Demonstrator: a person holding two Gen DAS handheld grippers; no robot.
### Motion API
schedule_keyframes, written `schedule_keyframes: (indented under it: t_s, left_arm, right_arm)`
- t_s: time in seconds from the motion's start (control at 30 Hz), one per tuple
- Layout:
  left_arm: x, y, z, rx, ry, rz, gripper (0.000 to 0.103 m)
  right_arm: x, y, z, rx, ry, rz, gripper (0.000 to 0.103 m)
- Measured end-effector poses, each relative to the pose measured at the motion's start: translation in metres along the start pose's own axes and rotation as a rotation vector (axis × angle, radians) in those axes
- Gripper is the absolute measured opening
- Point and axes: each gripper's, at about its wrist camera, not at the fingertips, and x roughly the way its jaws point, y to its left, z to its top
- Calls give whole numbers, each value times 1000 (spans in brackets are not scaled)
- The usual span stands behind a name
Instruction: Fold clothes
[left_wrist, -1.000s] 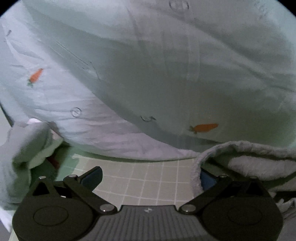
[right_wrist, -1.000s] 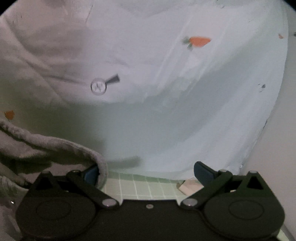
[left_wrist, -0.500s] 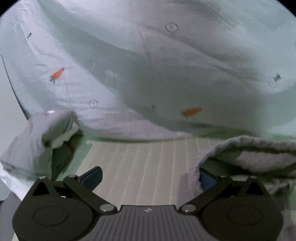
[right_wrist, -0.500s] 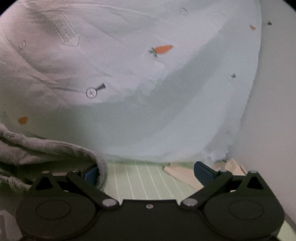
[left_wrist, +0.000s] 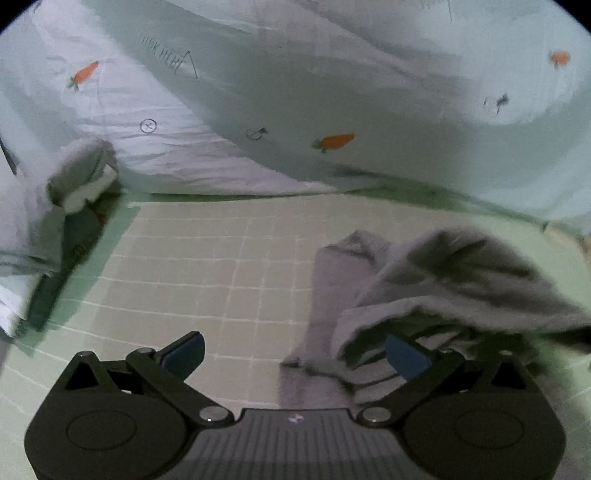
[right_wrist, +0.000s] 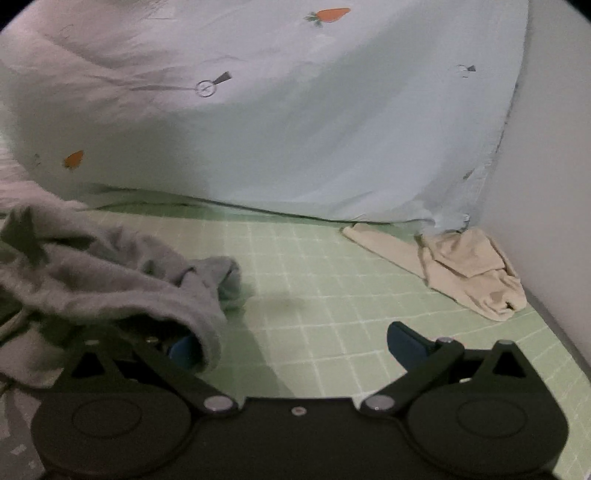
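Observation:
A grey fleecy garment (left_wrist: 461, 273) lies crumpled on the green grid mat (left_wrist: 203, 258). In the left wrist view it drapes over the right fingertip (left_wrist: 406, 356) of my left gripper (left_wrist: 295, 352), which is open. The same garment (right_wrist: 110, 280) covers the left finger of my right gripper (right_wrist: 293, 345) in the right wrist view; that gripper is open too, its right fingertip (right_wrist: 404, 339) bare above the mat (right_wrist: 332, 295). Neither pair of jaws pinches the cloth.
A pale blue quilt with carrot prints (left_wrist: 332, 74) (right_wrist: 332, 129) bulges along the far side of the mat. A beige garment (right_wrist: 469, 269) lies crumpled by the white wall (right_wrist: 554, 184) at right. Another grey cloth bundle (left_wrist: 74, 166) sits at far left.
Both grippers have pulled back from the quilt, so much more mat shows. The grey garment has sunk lower onto the mat, and the beige garment has come fully into view.

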Motion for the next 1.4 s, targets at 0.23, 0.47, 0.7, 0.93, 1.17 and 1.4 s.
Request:
schedule_keyframes:
  t_s: [0.23, 0.47, 0.7, 0.93, 1.17, 1.4]
  left_arm:
    - [13, -8, 11, 22, -7, 13, 103]
    - [49, -18, 27, 14, 15, 1, 103]
    - [91, -29, 29, 4, 87, 16, 103]
    - [92, -17, -13, 25, 225, 14, 103]
    - [81, -9, -22, 9, 244, 15, 103]
    - [71, -12, -10, 40, 205, 17, 103]
  right_arm:
    - [-17, 7, 14, 84, -41, 110, 103]
    - [11, 22, 29, 71, -26, 115, 103]
    - [64, 41, 29, 49, 87, 105, 103]
    - [59, 45, -12, 18, 222, 137, 103]
    - [42, 49, -17, 23, 236, 162, 103]
    - [28, 68, 25, -32, 99, 308, 103]
